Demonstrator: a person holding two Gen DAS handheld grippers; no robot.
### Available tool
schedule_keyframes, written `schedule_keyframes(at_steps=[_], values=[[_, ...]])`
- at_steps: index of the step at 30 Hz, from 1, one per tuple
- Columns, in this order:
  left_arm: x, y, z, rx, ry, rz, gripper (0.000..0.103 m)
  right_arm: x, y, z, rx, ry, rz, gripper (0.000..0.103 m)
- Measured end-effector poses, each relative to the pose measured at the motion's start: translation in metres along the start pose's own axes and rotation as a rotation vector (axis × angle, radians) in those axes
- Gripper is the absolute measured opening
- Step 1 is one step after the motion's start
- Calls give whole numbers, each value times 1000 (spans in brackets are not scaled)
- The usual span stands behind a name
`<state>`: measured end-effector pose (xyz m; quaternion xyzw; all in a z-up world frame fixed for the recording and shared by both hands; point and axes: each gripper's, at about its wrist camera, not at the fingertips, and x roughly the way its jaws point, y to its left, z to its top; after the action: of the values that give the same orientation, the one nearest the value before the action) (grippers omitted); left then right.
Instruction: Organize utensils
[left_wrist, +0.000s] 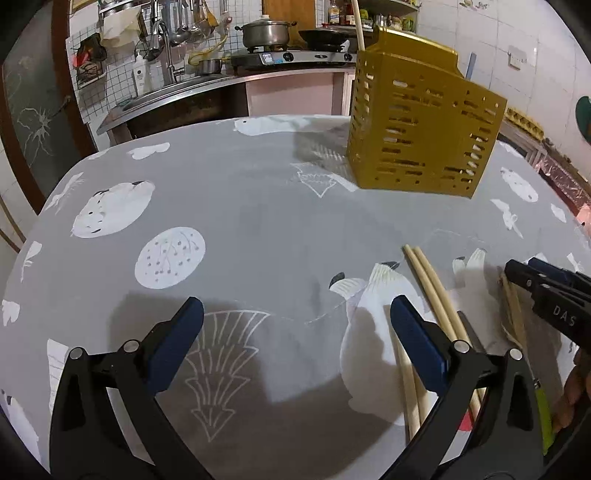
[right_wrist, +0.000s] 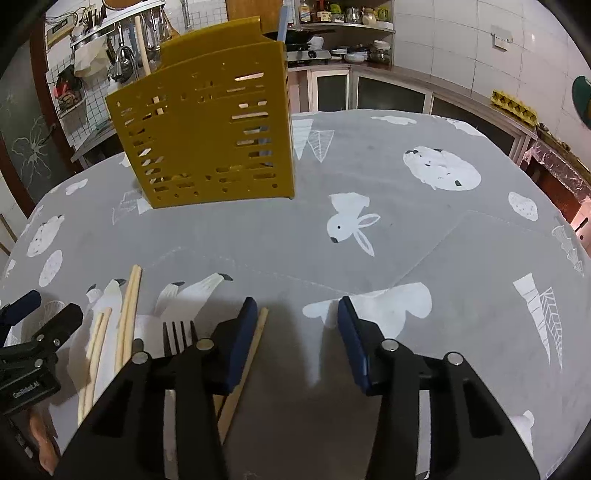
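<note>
A grey tablecloth (right_wrist: 424, 229) printed with white rabbits and leaves covers the table, with a kitchen counter, sink and stove behind it.

Nearest, both hand-held tools hang low over the cloth. The right gripper (right_wrist: 297, 317) has its jaws spread and holds nothing. One light wooden chopstick (right_wrist: 245, 369) runs under its left finger, and a black fork (right_wrist: 179, 338) lies just beside that. Further left lie two pairs of chopsticks (right_wrist: 110, 339), loose and not parallel. The left gripper (left_wrist: 295, 317) is also spread wide and empty, its right finger resting over the nearer pair of chopsticks (left_wrist: 428, 284).

Well beyond them stands the yellow slotted utensil holder (right_wrist: 214, 136), upright, with one chopstick and a blue handle already poking out of its top.

The risks, as I judge them: the round sticks sit close together, so a closing jaw may catch one and roll its partner away, or pinch cloth along with the wood. The holder looks light, so a stick pushed in at an angle could tip it.
</note>
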<state>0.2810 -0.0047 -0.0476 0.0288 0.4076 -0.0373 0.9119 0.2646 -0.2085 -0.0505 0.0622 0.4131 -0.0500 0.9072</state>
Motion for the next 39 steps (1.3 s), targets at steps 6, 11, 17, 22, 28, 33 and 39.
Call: schedule_keyframes(at_steps=[6,11,17,22,28,33,39], values=[[4,3,-2,-22,26,3,98,-2,7,-4,-24,13,-11,32],[9,3,-3,-27,53,11,98,-5,18,-7,-65,16,-8,15],[6,2,-4,-23,47,10,98,-7,18,-9,-79,14,-1,13],[2,-5,-6,6,38,-14,98,-8,15,-10,-76,11,8,13],[2,-12,-10,36,57,-8,98,-8,13,-11,-69,10,15,13],[4,-14,-12,38,83,-18,98,-8,12,-11,-69,11,16,13],[-9,-16,-12,29,31,-30,98,-9,11,-12,-60,12,27,13]])
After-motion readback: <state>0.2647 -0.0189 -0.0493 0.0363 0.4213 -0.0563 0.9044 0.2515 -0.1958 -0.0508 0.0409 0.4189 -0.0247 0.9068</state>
